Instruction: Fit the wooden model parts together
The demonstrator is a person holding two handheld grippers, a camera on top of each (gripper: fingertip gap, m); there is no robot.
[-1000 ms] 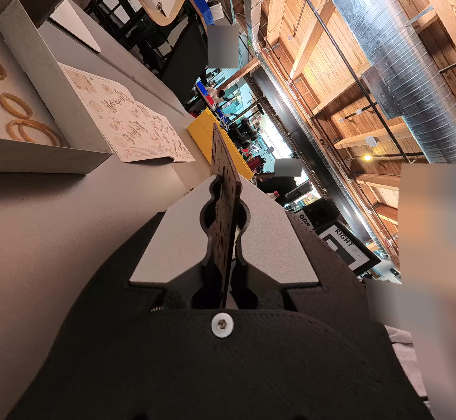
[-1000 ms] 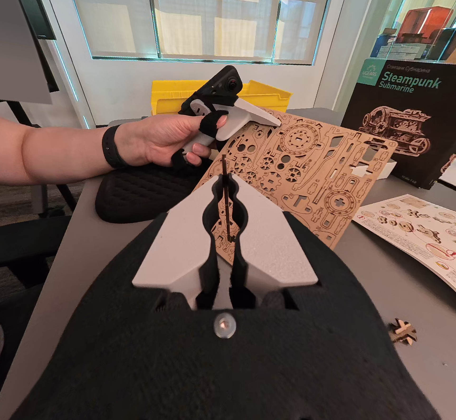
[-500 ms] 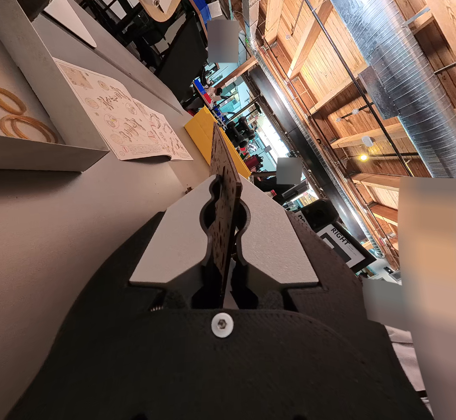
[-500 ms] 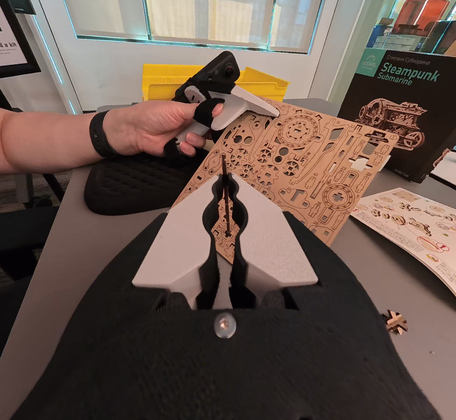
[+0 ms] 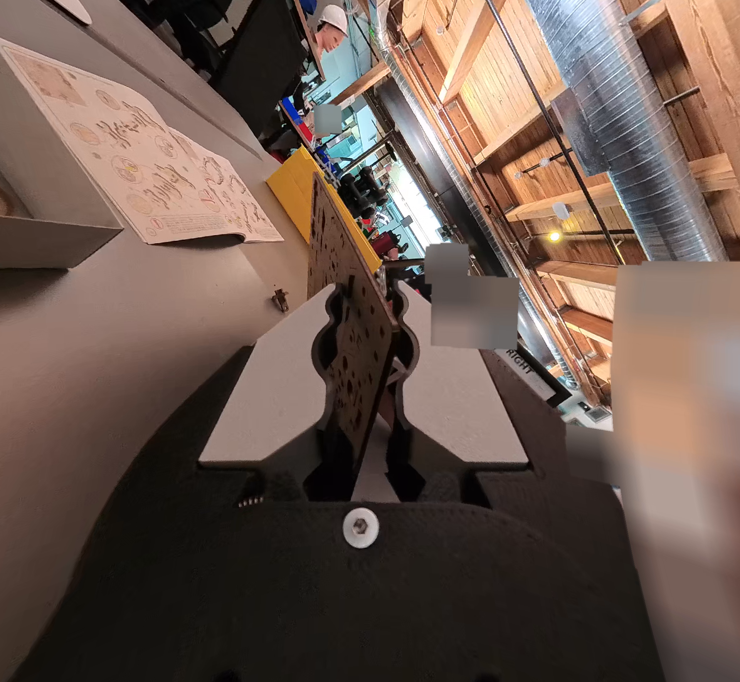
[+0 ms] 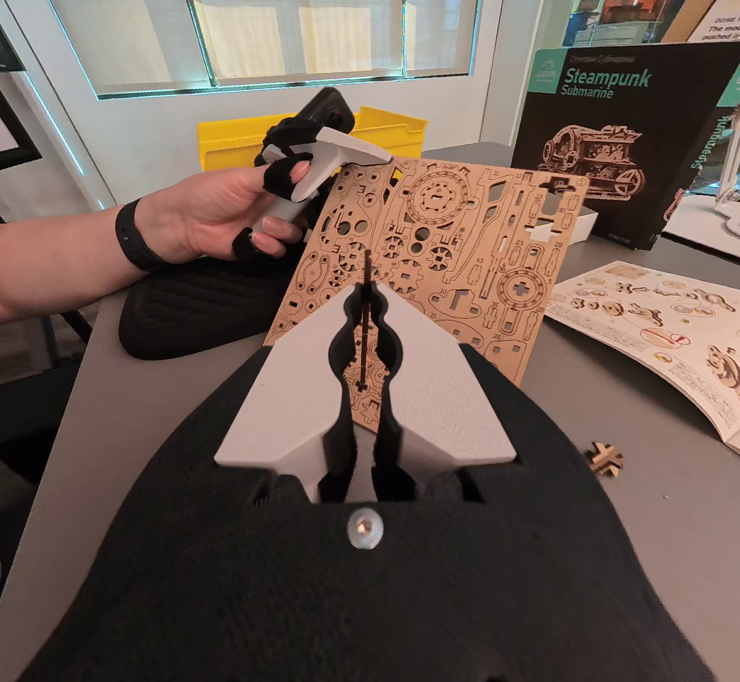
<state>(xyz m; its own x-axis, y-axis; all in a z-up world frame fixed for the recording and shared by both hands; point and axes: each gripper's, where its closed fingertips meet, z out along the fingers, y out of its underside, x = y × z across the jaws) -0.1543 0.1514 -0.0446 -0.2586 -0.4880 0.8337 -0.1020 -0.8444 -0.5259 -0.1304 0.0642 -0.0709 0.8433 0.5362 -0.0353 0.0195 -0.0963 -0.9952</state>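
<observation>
A laser-cut wooden parts sheet [image 6: 440, 254] stands tilted on the grey table [image 6: 600, 402]. My left gripper [image 5: 366, 288] has its fingers apart around the sheet's top corner. The sheet [image 5: 352, 326] lies slanted and loose between them. That gripper, held in a person's hand, also shows in the right wrist view [image 6: 352, 150]. My right gripper [image 6: 365, 286] is shut on a thin dark wooden part [image 6: 366, 274], seen edge-on, just in front of the sheet's lower middle.
An open instruction booklet [image 6: 660, 326] lies at the right. A dark kit box [image 6: 624, 142] stands behind it. A yellow bin [image 6: 240, 138] and a black padded rest [image 6: 200, 302] lie at the far left. A small wooden cross piece [image 6: 604, 458] lies on the table. Some 10 cm of space lies between my two pairs of fingers.
My left gripper's fingers have spread apart, and the sheet between them has turned from edge-on to slanted. The sheet now stands more upright. My right gripper still holds the thin part.
</observation>
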